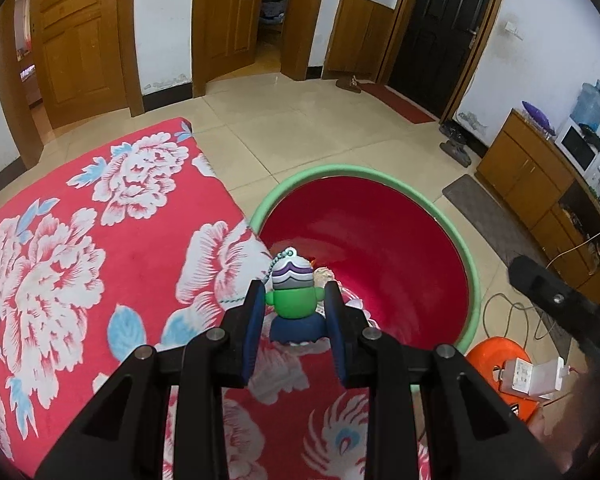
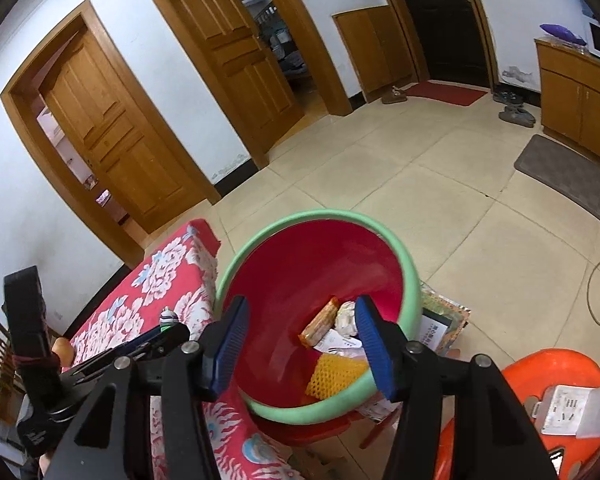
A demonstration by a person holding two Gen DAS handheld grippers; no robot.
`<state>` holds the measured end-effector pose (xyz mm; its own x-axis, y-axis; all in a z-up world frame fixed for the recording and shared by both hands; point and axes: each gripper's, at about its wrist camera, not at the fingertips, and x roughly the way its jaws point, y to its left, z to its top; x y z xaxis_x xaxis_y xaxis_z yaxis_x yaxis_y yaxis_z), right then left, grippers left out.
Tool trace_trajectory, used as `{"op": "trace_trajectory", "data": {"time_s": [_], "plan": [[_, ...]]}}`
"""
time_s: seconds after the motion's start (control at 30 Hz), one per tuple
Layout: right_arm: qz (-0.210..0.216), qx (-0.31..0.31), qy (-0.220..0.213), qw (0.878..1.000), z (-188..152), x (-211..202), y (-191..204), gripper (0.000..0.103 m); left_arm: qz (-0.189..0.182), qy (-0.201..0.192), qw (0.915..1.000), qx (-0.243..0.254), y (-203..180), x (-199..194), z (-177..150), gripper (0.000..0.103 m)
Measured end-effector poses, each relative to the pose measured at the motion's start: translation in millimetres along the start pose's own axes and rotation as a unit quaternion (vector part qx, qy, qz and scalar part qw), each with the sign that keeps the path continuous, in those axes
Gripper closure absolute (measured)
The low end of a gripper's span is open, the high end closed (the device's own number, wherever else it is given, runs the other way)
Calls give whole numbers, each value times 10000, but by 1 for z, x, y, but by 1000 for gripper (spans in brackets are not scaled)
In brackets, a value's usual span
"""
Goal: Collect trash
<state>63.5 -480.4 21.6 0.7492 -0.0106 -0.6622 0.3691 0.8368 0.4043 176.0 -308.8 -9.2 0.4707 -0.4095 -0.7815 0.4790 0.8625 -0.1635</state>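
In the left wrist view, the left gripper is clamping a small toy figure between its blue pads; the figure has a green body, a dark blue base, a grey and purple striped cap and a bead chain at its top. The gripper is hovering over the edge of a table draped in a red floral cloth, right where the cloth is meeting the red bin with its pale green rim. The bin is standing on the tiled floor just beside the table, and a little trash is showing inside it behind the figure. An orange stool carrying a white box is sitting to the lower right.

In the right wrist view, the right gripper is hanging over the mouth of the red bin with its jaws apart and nothing between them. Down in the bin are lying an orange snack wrapper, crumpled white paper and a piece of yellow foam netting. To the left, the left gripper is showing over the floral cloth with the toy figure at its tip. The orange stool is standing at the lower right
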Motion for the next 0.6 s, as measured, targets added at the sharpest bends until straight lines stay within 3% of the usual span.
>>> {"op": "trace_trajectory", "data": {"time_s": [0.2,0.33,0.4,0.6], "plan": [[21,116,1,9999,-1,-2,-9,44,204,30,9996,-201,-1,7,-1,71],[29,248,-30,9997,-3,-7,-17,42,184,-63,9996,-221,-2,3,-4,48],[98,279,-21,9996,-5,-7,-19,41,261,-145,9993,-207,-1,-2,-5,43],[283,218,43,9994,-8,-6,-20,40,130,-235,9985,-481,14,-24,-8,42]]}}
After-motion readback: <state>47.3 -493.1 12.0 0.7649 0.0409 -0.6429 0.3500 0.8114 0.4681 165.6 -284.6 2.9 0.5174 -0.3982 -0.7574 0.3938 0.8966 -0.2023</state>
